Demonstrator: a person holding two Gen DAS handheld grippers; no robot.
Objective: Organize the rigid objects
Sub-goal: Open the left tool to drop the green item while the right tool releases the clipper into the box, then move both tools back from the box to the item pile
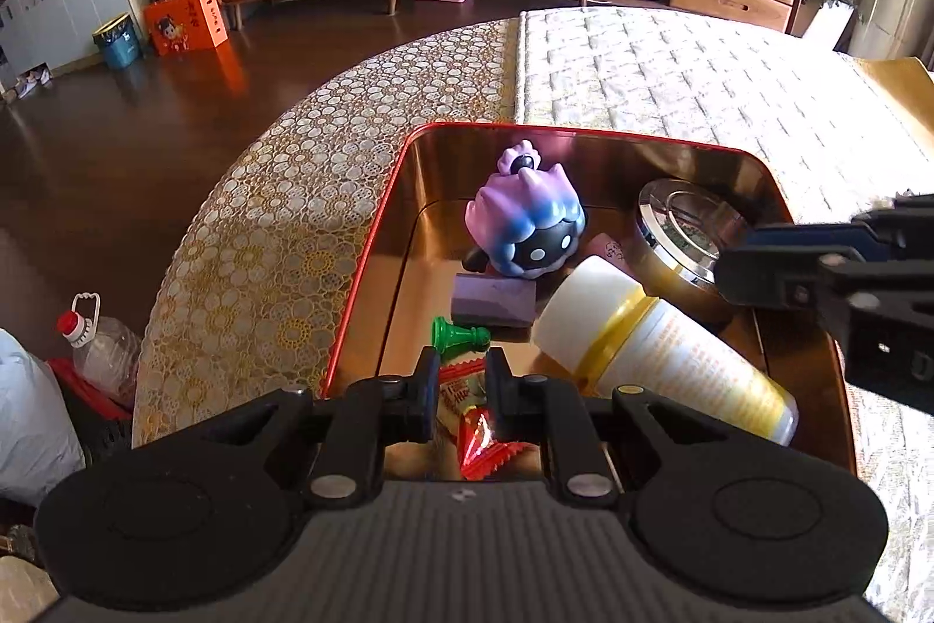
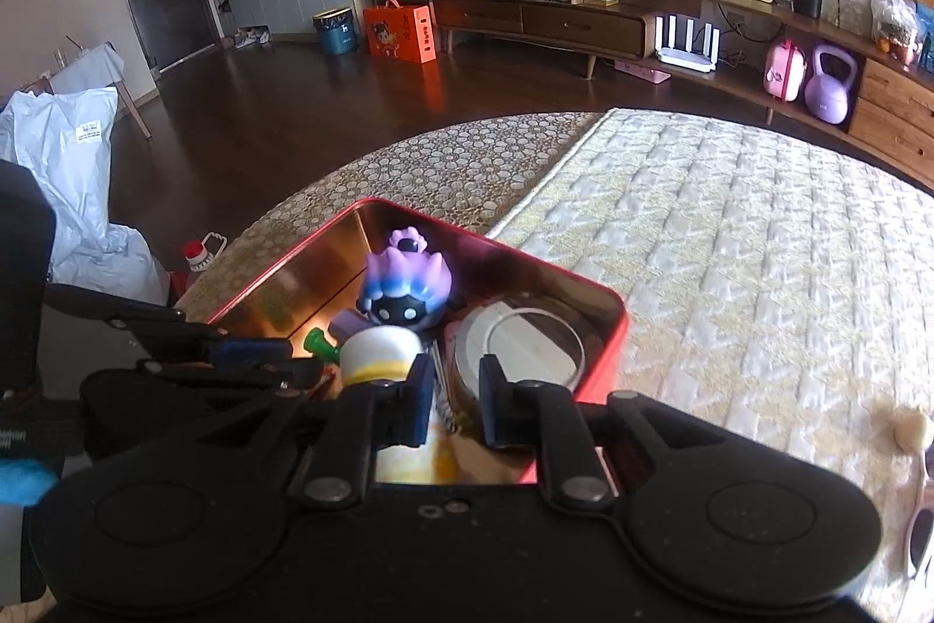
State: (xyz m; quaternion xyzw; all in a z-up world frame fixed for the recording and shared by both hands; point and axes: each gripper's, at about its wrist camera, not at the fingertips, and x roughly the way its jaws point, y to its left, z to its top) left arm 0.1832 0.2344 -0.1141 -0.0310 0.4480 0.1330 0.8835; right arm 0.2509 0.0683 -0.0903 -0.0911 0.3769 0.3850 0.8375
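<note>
A red tin box with a gold inside sits on the table; it also shows in the right wrist view. In it lie a purple-blue toy figure, a purple block, a green chess pawn, a white bottle with a yellow band, a round silver tin and a red snack packet. My left gripper hangs over the box's near end, its fingers narrowly apart around the snack packet. My right gripper is open over the bottle and silver tin.
The table has a gold circle-patterned cloth and a quilted cream mat. A small beige ball and sunglasses lie on the mat at right. A plastic jug and white bag stand on the floor left.
</note>
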